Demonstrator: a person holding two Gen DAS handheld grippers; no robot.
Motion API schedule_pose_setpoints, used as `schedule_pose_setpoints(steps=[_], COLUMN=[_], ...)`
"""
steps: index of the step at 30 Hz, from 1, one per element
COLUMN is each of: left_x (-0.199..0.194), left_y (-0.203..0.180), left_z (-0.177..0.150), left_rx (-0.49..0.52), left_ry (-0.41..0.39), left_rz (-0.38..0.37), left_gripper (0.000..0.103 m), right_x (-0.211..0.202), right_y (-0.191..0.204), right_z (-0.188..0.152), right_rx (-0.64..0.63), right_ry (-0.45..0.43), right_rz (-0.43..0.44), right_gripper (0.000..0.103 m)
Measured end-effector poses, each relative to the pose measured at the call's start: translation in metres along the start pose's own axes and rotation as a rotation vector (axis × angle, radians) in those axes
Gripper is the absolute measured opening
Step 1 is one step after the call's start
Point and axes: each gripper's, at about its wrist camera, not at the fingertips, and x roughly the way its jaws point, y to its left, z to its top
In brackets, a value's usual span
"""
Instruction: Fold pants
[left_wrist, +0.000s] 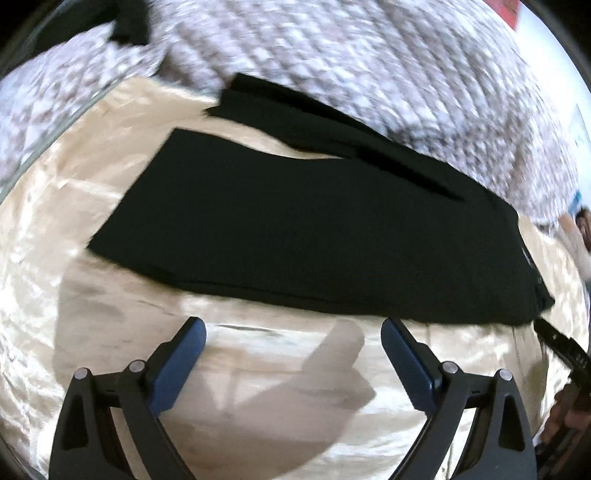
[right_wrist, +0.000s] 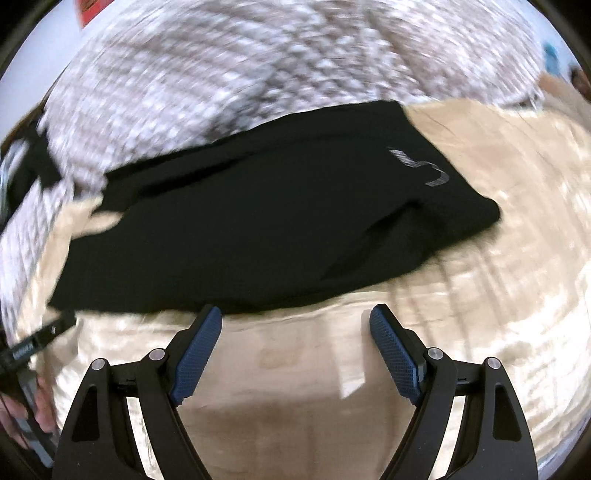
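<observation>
Both fisheye views are bright, with strong barrel distortion and dark vignetting at the rims. Motion blur smears the patterned blanket (left_wrist: 332, 55) and the satin sheet (left_wrist: 55, 221), which shows glare patches. The black pants (right_wrist: 258, 221) lack detail.

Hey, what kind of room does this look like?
Probably a bedroom: the black pants lie on a shiny beige satin bedsheet, with a rumpled grey-and-white patterned blanket behind.
</observation>
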Motion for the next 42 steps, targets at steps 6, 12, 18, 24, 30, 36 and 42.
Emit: schedule_pose_setpoints(steps=[6,12,18,24,30,36,42], left_x=[0.005,0.016,0.023,0.030,0.036,0.000,-0.044], left_y=[0.032,0.044,0.049,0.058,0.064,0.055,0.063], left_z=[0.009,0.021,0.032,0.041,0.049,0.052,0.032], left_rx=[-0.127,-0.178,-0.204,-0.243,-0.263,-0.219,-0.204], left_ry=[-0.015,-0.049,-0.074,-0.072,-0.057,-0.113,-0.139], left_rz=[-0.058,-0.086,-0.075,-0.036,-0.004,-0.003,-0.027], left_gripper=[0.096,0.096,0.080,0.041,0.004,0.004,0.004], right_x=[0.007,0.018,0.031,0.037,0.039,0.018,-0.020], right_y=[-0.039,-0.062,-0.075,-0.092,-0.096,-0.092,-0.091], right_z=[0.013,0.030,0.047,0.052,0.052,0.058,0.043], right_rx=[0.186,0.325,0.389,0.455,0.464,0.449,0.418], right_ry=[-0.009,-0.032,-0.080,-0.089,-0.086,-0.105,-0.080], right_rz=[0.057,0.130,0.162,0.151,0.140,0.183,0.211], right_gripper=[0.082,0.082,0.066,0.029,0.007,0.005,0.005])
